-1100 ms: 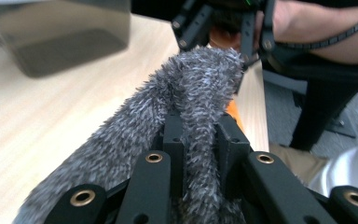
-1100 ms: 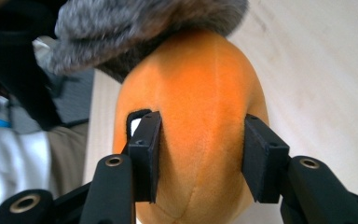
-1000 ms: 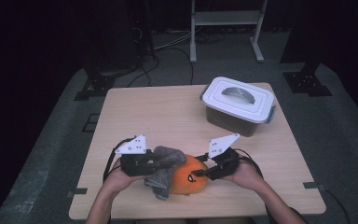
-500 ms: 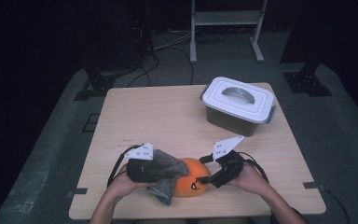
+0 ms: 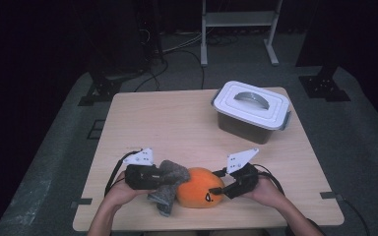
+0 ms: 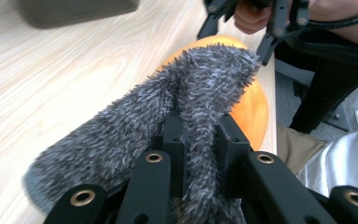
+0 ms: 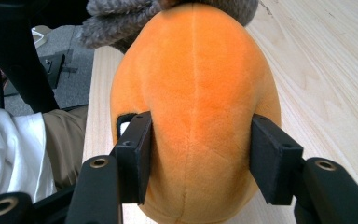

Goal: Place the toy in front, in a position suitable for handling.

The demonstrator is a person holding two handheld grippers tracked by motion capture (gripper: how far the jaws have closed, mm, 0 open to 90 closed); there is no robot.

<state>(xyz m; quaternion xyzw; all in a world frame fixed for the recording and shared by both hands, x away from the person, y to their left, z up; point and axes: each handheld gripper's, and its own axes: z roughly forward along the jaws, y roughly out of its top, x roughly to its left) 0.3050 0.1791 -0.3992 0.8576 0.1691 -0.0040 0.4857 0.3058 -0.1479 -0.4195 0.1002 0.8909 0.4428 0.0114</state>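
An orange plush toy (image 5: pixel 199 187) lies near the table's front edge, with a grey fuzzy sock (image 5: pixel 170 179) draped over its left end. My left gripper (image 5: pixel 163 178) is shut on the sock, and its pads pinch a fold of the pile (image 6: pixel 200 140). In the left gripper view the sock (image 6: pixel 135 126) covers part of the toy (image 6: pixel 256 107). My right gripper (image 5: pixel 219 188) comes in from the right. Its jaws have just been closing, and they now press both sides of the toy (image 7: pixel 196 84), which bulges between the pads (image 7: pixel 137 154).
A white lidded box (image 5: pixel 253 110) with a grey handle stands at the back right of the wooden table (image 5: pixel 167 123). The table's front edge is just behind the toy, with the person's lap below it. A metal stand (image 5: pixel 238 19) rises beyond the table.
The left gripper tipped a little with the sock, then came back level. The right gripper has stayed at the toy's right end, and its jaws now sit tight on the plush.
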